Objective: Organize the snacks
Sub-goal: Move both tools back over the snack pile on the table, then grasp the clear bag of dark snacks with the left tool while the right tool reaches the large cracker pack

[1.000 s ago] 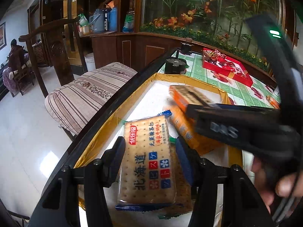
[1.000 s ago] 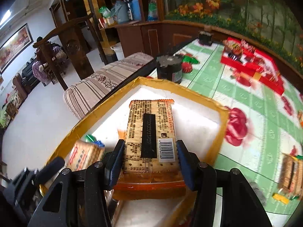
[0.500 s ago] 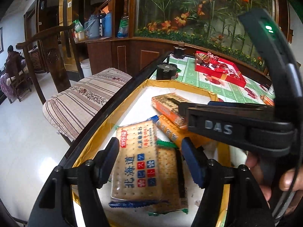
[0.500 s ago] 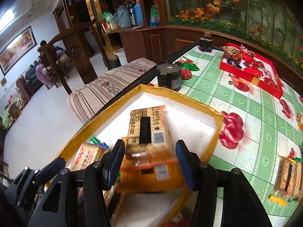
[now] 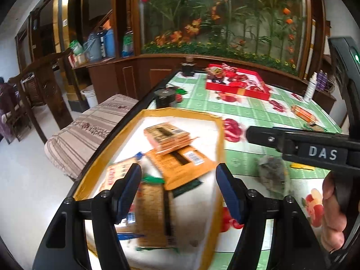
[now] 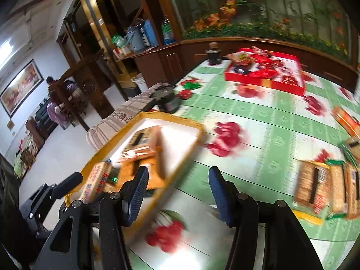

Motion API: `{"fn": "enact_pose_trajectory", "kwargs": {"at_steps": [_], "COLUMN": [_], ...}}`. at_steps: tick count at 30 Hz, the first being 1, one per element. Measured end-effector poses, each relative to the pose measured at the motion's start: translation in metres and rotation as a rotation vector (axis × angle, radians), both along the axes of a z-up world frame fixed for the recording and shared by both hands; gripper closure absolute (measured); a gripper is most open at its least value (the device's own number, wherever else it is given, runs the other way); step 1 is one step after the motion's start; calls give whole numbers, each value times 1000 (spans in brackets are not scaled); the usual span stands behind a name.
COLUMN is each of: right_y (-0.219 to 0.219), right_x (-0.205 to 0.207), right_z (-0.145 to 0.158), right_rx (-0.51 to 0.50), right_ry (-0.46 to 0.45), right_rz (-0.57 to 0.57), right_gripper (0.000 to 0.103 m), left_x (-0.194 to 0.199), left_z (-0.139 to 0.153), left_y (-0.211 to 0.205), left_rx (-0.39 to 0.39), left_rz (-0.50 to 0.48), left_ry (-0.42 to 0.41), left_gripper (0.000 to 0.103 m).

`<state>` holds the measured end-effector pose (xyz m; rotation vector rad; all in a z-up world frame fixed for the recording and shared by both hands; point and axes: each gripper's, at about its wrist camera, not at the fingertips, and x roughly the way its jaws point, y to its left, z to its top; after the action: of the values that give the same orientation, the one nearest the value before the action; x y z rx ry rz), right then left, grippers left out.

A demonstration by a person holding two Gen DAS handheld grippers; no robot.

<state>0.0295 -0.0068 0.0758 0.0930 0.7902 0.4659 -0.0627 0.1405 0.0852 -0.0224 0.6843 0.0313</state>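
1. Left wrist view, lower centre: the left gripper (image 5: 177, 189) hangs with its blue-padded fingers (image 5: 129, 189) spread and nothing between them, its jaws having just been opening, above cracker packets (image 5: 155, 213) in the yellow-rimmed shallow cardboard tray (image 5: 219, 139).
2. Mid-frame, two orange biscuit packs (image 5: 180, 157) lie stacked in that tray.
3. Right wrist view: the right gripper (image 6: 177, 193) is parted and empty over the green checked tablecloth (image 6: 270, 123); loose cracker packs (image 6: 326, 186) lie at right, a red gift box (image 6: 265, 74) farther up.

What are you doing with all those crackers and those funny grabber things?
A person is sorting snacks with a hand-held gripper in each hand. Several cracker packs already lie in the yellow-rimmed box. The left gripper hangs open over the box, its jaws having just opened, holding nothing. The right gripper is open and empty above the green tablecloth. More packs wait on the cloth to its right.
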Motion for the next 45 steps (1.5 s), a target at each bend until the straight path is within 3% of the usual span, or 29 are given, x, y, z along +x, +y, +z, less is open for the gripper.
{"fn": "enact_pose_trajectory", "kwargs": {"at_steps": [6, 10, 15, 16, 18, 29, 31, 32, 33, 40, 45], "right_y": [-80, -144, -189, -191, -193, -194, -192, -191, -189, -164, -159], "right_x": [-10, -15, -15, -14, -15, -13, -11, -9, -7, 12, 24], "right_z": [-4, -11, -27, -28, -27, -29, -32, -33, -36, -54, -64], "right_rx": [9, 30, 114, 114, 117, 117, 111, 107, 99, 3, -97], "right_ry": [-17, -11, 65, 71, 68, 64, 71, 76, 85, 149, 182], "right_rz": [-103, -229, -313, -321, -323, -333, -333, -332, -330, -332, -419], "right_gripper": [43, 43, 43, 43, 43, 43, 43, 43, 43, 40, 38], "left_x": [0, 2, 9, 12, 18, 73, 80, 82, 83, 82, 82], "left_z": [0, -6, -18, -21, -26, -57, -68, -72, -75, -78, -77], "left_y": [-34, -64, -93, -99, -109, -151, -151, -151, -150, -141, -137], "left_rx": [-3, 10, -31, -36, -30, 88, 73, 42, 17, -35, -56], "left_rz": [-94, -158, -222, -225, -211, -193, -202, -223, -236, -229, -228], "left_ry": [26, 53, 114, 126, 148, 204, 216, 224, 225, 181, 183], "left_gripper": [34, 34, 33, 32, 12, 11, 18, 33, 37, 44, 44]}}
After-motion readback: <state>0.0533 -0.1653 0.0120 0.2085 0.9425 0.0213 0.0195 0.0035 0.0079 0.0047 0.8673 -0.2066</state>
